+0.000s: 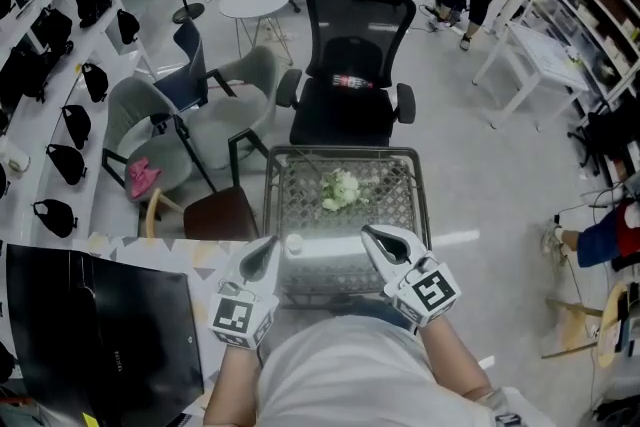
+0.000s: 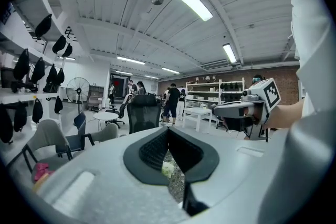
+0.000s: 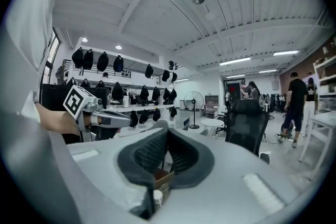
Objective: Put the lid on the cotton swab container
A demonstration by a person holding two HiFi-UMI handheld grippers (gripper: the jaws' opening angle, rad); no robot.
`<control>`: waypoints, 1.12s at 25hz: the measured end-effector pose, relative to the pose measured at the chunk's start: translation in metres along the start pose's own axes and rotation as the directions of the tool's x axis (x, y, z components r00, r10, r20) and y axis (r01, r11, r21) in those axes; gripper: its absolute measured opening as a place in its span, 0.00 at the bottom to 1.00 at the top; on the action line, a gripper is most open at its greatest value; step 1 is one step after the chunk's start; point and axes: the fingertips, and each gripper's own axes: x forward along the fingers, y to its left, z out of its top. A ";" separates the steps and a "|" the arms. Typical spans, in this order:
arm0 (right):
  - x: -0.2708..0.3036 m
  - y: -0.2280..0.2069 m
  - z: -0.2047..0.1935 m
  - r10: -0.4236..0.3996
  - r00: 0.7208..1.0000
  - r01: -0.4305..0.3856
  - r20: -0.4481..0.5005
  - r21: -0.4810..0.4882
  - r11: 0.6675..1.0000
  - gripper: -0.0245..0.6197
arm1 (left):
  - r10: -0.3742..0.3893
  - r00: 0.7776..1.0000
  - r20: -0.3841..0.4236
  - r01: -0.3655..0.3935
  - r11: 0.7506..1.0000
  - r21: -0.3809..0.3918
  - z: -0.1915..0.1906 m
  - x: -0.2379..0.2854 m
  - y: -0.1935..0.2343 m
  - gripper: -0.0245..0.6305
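In the head view I hold both grippers close to my chest, above a wire-mesh cart (image 1: pixel 405 177). My left gripper (image 1: pixel 266 250) and right gripper (image 1: pixel 374 235) are each shut with nothing between the jaws. Between them, at the near end of the cart, lies a pale translucent box-like thing (image 1: pixel 325 265) with a small white round piece (image 1: pixel 293 243) at its left corner; I cannot tell if these are the container and lid. Through the slit of the right gripper (image 3: pixel 167 136) a small white round cap (image 3: pixel 157 196) shows. The left gripper (image 2: pixel 169 136) points at the room.
A whitish-green bundle (image 1: pixel 340 188) lies in the mesh cart. A black office chair (image 1: pixel 353 65) stands beyond it, with grey and brown chairs (image 1: pixel 222 212) to the left. A black panel (image 1: pixel 95 335) sits at my lower left. People stand far back near white tables (image 1: pixel 535 55).
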 end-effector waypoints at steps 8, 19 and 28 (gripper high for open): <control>-0.003 0.010 0.002 0.004 1.000 -0.004 0.009 -0.012 1.000 0.04 | -0.011 1.000 -0.004 0.011 1.000 0.011 -0.001 -0.004 -0.005 0.05; -0.005 0.007 -0.007 -0.019 1.000 0.019 -0.015 0.008 1.000 0.04 | -0.026 0.999 -0.024 0.026 0.999 0.023 -0.004 0.002 -0.005 0.05; 0.000 0.000 -0.014 -0.019 1.000 0.020 -0.024 0.009 1.000 0.04 | -0.031 0.999 -0.043 0.032 0.999 0.029 -0.012 0.011 -0.002 0.05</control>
